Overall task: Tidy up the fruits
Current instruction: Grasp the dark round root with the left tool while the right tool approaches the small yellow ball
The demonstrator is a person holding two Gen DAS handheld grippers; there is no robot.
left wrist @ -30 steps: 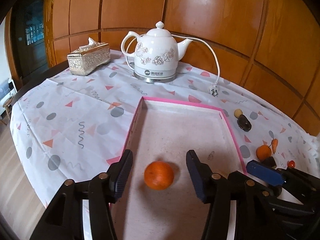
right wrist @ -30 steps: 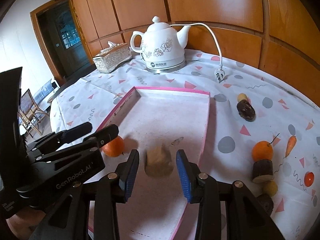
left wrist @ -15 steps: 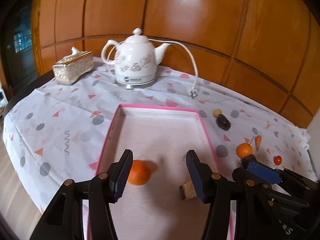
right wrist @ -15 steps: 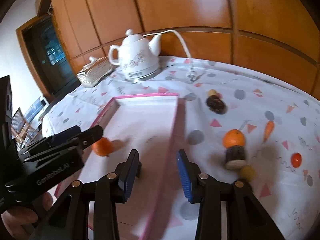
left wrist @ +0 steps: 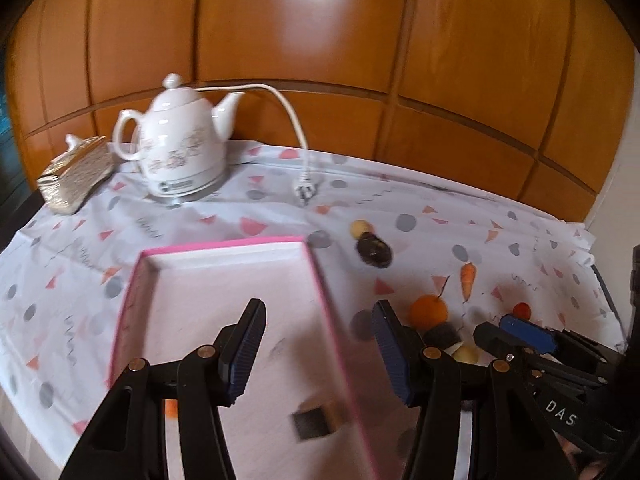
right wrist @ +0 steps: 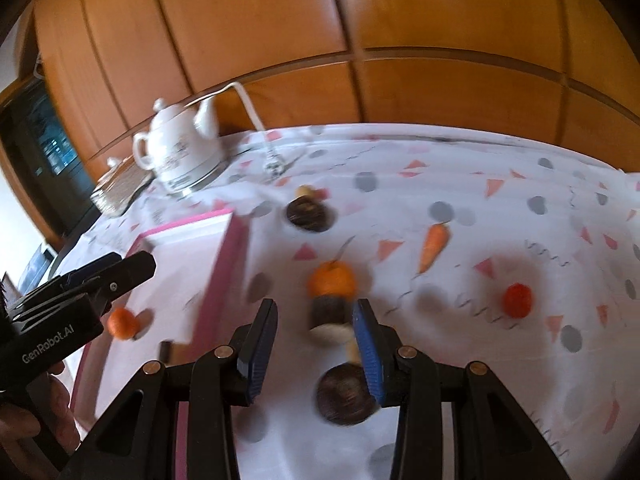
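Both grippers are held with jaws apart and nothing between them. The left gripper (left wrist: 316, 344) is held over the pink-rimmed shallow white tray (left wrist: 320, 280). A round orange fruit (right wrist: 123, 322) lies inside it, at nine o'clock from the right gripper (right wrist: 316, 338), near a small brown block (left wrist: 314, 422).

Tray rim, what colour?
Pink rim around a white inside; the left wrist view shows it best.

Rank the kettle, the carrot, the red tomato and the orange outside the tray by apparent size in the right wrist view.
1. kettle
2. orange outside the tray
3. carrot: longer than the orange but thinner, so nearly tied
4. red tomato
The kettle sits farthest away, so it truly is biggest.
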